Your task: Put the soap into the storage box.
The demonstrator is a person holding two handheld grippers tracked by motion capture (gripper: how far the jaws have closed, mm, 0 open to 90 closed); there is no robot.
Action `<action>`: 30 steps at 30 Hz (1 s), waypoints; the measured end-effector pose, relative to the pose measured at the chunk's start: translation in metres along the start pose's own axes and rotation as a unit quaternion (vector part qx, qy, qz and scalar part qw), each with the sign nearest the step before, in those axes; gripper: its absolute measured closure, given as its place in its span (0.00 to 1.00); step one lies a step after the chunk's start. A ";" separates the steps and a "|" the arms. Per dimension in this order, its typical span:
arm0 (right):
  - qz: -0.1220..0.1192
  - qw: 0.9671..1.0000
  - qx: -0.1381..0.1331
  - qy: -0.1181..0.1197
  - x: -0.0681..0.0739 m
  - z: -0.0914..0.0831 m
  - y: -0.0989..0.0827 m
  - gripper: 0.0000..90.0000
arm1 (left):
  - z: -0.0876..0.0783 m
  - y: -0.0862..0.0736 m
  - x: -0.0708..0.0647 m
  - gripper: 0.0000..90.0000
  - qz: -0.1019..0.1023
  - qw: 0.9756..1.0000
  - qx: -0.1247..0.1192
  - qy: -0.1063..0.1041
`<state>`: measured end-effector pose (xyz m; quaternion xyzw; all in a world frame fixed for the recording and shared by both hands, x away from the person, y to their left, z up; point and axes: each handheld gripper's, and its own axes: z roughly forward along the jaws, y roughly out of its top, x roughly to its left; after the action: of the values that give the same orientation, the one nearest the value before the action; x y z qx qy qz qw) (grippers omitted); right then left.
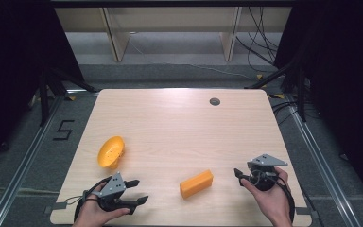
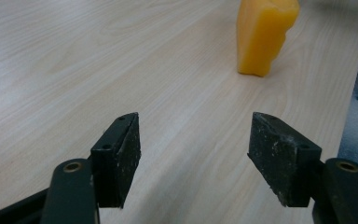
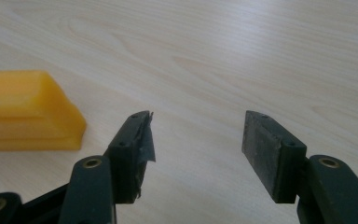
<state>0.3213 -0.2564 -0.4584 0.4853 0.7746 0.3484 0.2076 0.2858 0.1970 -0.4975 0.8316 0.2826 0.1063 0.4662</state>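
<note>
The wooden table [image 1: 179, 123] has most of its far half bare, with a small grey disc [image 1: 214, 101] near the far edge. A yellow bowl [image 1: 110, 152] lies tipped toward the left edge, and an orange block [image 1: 196, 183] lies flat near the front edge, between the two grippers and touching neither. The left gripper [image 1: 140, 191] and right gripper [image 1: 238, 174] both rest near the front edge, jaws spread and empty, with bare wood between them.
</note>
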 end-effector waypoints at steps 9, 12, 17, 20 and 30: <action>-0.001 1.000 -0.008 -0.009 0.010 -0.010 -0.003 0.48 | -0.006 0.018 -0.007 0.36 0.000 1.000 -0.003 -0.007; -0.009 1.000 -0.004 -0.015 0.009 -0.008 -0.003 0.48 | -0.004 0.029 -0.005 0.35 0.005 1.000 0.012 -0.009; 0.002 1.000 0.003 -0.011 0.007 -0.008 -0.004 0.48 | 0.007 0.055 0.001 0.38 0.001 0.998 0.069 -0.012; 0.002 1.000 0.004 -0.003 0.005 -0.006 -0.004 0.48 | 0.012 0.064 0.004 0.38 0.005 0.996 0.092 -0.001; -0.014 1.000 0.002 -0.003 0.008 -0.007 -0.004 0.48 | 0.033 0.096 -0.008 0.36 0.041 0.985 0.162 -0.042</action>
<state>0.3103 -0.2529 -0.4567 0.4763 0.7813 0.3424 0.2134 0.3294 0.1297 -0.4346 0.9107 0.2417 0.0430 0.3323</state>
